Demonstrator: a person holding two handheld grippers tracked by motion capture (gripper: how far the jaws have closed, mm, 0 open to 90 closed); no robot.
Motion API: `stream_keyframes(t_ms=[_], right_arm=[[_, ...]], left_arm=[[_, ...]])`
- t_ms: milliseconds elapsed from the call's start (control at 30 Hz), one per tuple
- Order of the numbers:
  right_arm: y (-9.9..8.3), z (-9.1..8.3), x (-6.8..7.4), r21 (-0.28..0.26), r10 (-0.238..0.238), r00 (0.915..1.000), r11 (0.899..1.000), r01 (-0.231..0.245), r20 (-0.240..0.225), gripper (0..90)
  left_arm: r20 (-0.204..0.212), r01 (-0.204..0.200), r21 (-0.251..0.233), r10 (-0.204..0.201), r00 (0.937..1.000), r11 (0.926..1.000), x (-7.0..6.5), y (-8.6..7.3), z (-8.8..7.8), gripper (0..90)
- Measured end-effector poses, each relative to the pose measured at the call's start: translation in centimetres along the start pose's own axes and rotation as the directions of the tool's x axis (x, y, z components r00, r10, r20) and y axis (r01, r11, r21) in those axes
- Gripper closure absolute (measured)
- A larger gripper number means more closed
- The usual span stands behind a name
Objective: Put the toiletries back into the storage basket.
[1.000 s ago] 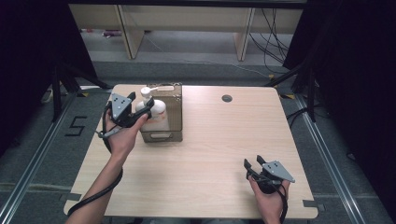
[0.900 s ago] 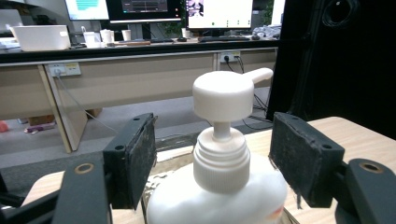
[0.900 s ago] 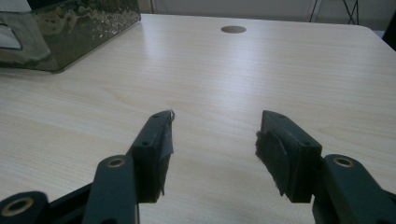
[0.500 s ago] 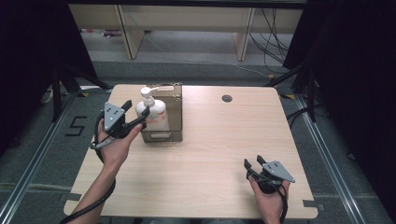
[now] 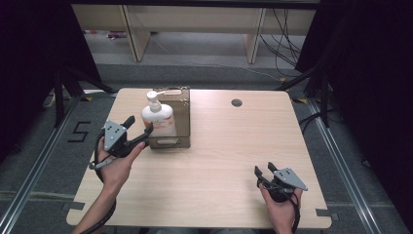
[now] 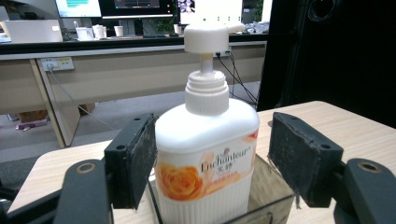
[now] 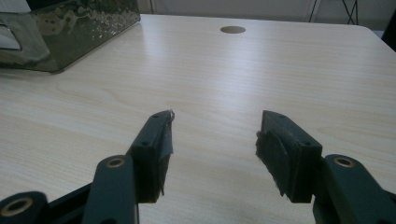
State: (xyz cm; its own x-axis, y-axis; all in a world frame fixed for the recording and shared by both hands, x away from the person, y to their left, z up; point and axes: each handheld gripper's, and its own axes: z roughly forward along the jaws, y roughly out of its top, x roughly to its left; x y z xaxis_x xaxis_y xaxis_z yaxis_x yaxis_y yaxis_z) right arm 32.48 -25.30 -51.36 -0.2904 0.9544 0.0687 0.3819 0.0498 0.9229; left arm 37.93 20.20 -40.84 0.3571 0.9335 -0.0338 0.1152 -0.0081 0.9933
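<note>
The tabletop (image 5: 219, 165) carries a dark smoked-plastic bin (image 5: 171, 122) at about 10 o'clock from its centre, and a white pump bottle (image 5: 158, 119) with a rose label stands inside the bin, at its 9 o'clock side. The left claw (image 5: 139, 130) sits just beside the bin, at 8 o'clock of the bottle. In the left gripper view its jaws are spread, one on each side of the bottle (image 6: 205, 154), with a gap showing at both pads, so it is released and grasps nothing. The right claw (image 5: 263, 171) rests near the tabletop's 5 o'clock corner, well apart from the bin, jaws parted over bare wood (image 7: 215, 135) and empty.

The bottle's long axis is upright, pump head on top; in the high view the spout points toward about 2 o'clock, across the bin.

The main risk, as I judge it: the bottle is tall and top-heavy, so an off-centre sweep of either pad could tip it against the bin wall. A jaw could also catch the bin's rim and drag the bin along.
</note>
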Motion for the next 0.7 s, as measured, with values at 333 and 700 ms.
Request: stream_keyframes(t_ms=[333, 700], right_arm=[[0.0, 0.1, 0.0, -0.012, -0.002, 1.0000, 1.000, 0.002, 0.001, 45.1], [0.0, 0.0, 0.0, -0.003, -0.001, 1.0000, 1.000, 0.001, 0.002, 45.1]], left_arm=[[-0.018, 0.019, 0.021, -0.019, 0.9997, 0.9996, 0.4, -2.2, -1.5, 31.6], [-0.043, 0.034, 0.053, -0.031, 0.9986, 0.9980, 1.4, -4.9, -2.9, 31.8]])
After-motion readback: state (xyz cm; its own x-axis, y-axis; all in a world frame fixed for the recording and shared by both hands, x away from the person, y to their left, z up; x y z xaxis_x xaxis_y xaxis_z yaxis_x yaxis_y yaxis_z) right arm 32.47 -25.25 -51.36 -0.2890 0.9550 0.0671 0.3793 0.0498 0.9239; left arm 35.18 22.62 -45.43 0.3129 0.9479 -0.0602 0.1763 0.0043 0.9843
